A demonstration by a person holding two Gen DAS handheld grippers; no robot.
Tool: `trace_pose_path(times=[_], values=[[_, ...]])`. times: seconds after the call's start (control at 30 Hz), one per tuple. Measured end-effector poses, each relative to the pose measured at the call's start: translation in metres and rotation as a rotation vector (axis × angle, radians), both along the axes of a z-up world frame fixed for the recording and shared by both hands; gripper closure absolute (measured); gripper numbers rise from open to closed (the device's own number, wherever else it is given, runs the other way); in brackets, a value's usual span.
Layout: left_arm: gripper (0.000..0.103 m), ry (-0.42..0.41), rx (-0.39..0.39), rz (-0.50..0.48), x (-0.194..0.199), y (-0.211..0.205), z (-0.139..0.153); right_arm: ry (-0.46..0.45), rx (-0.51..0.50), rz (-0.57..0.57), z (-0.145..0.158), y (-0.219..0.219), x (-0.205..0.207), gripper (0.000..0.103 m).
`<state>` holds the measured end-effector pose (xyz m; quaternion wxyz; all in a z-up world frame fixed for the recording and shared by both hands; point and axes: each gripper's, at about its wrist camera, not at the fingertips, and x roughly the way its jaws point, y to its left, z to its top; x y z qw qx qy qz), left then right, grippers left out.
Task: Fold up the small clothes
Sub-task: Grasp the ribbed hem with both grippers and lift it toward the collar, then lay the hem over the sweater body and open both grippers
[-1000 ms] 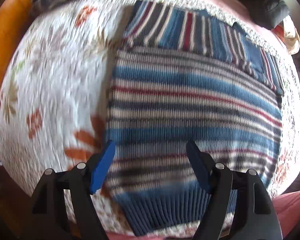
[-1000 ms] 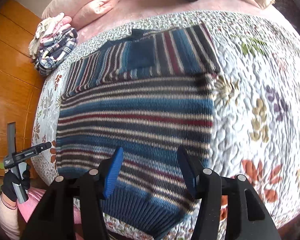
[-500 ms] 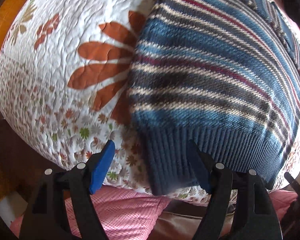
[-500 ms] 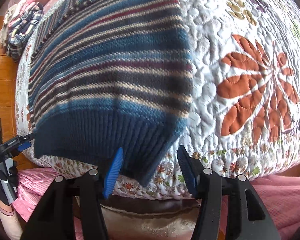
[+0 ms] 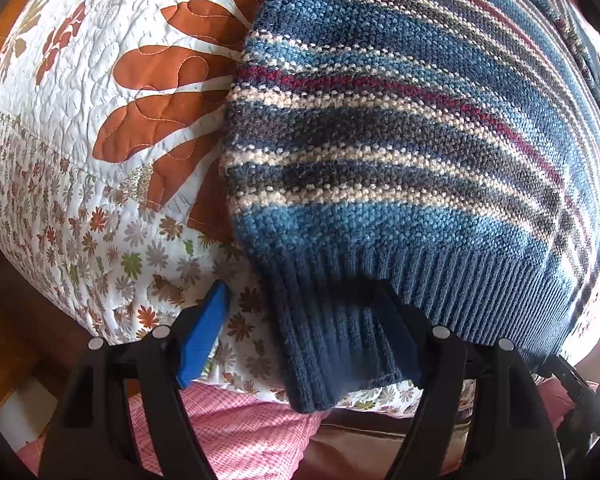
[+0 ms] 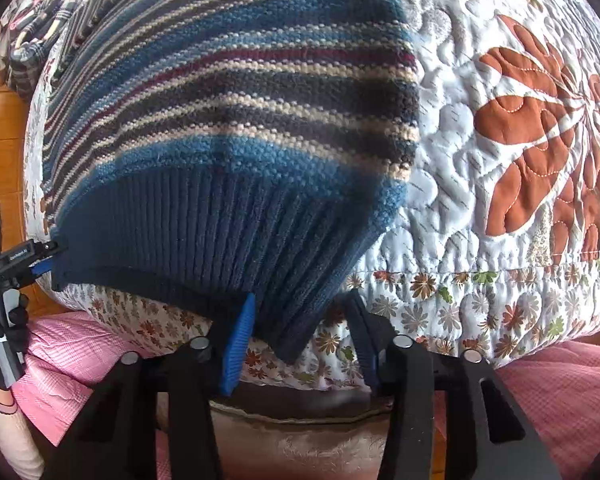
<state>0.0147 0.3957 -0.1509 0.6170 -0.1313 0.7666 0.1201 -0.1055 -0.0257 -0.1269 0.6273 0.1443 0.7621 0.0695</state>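
Striped knit sweater lying flat on quilted bedspread, ribbed navy hem drooping over near edge of bed. Left gripper hovering at hem's left corner, jaws spread wide, ribbing sitting between them, unpinched. Right gripper hanging at hem's right corner, jaws likewise parted around dangling corner. Pink cloth showing below bed edge. Folded plaid clothes resting at far left of bedspread.
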Motion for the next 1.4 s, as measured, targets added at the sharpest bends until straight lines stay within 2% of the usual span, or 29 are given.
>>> trace_pose_path(times=[0.07, 0.1, 0.13, 0.2, 0.27, 0.53, 0.8, 0.93, 1.07, 1.33, 1.4], values=[[0.035, -0.007, -0.007, 0.004, 0.0, -0.001, 0.0, -0.006, 0.02, 0.004, -0.002, 0.008, -0.001, 0.086], [0.048, -0.014, -0.014, 0.007, 0.0, 0.0, 0.002, -0.011, 0.028, 0.004, -0.001, 0.009, -0.001, 0.09], [0.055, -0.024, -0.048, 0.013, -0.002, 0.004, 0.005, -0.019, 0.034, 0.005, 0.001, 0.009, -0.001, 0.091], [0.087, -0.036, -0.072, 0.022, -0.003, 0.005, 0.006, -0.037, 0.049, 0.001, 0.006, 0.007, 0.0, 0.093], [0.093, -0.061, -0.103, 0.036, -0.004, 0.005, 0.011, -0.062, 0.076, -0.015, 0.015, 0.003, 0.002, 0.093], [0.095, -0.214, -0.229, 0.045, 0.005, 0.005, 0.059, -0.151, 0.186, -0.082, 0.051, -0.015, 0.023, 0.094], [0.095, -0.34, -0.278, 0.086, 0.042, 0.027, 0.09, -0.229, 0.219, -0.125, 0.087, -0.037, 0.072, 0.094], [0.095, -0.363, -0.297, 0.118, 0.069, 0.032, 0.089, -0.239, 0.209, -0.128, 0.096, -0.039, 0.105, 0.094], [0.095, -0.377, -0.293, 0.109, 0.099, 0.033, 0.087, -0.24, 0.196, -0.128, 0.093, -0.038, 0.139, 0.094], [0.093, -0.398, -0.287, 0.07, 0.154, 0.033, 0.058, -0.206, 0.177, -0.175, 0.059, -0.04, 0.198, 0.094], [0.089, -0.388, -0.294, 0.073, 0.164, 0.034, 0.047, -0.189, 0.179, -0.188, 0.048, -0.042, 0.207, 0.094]])
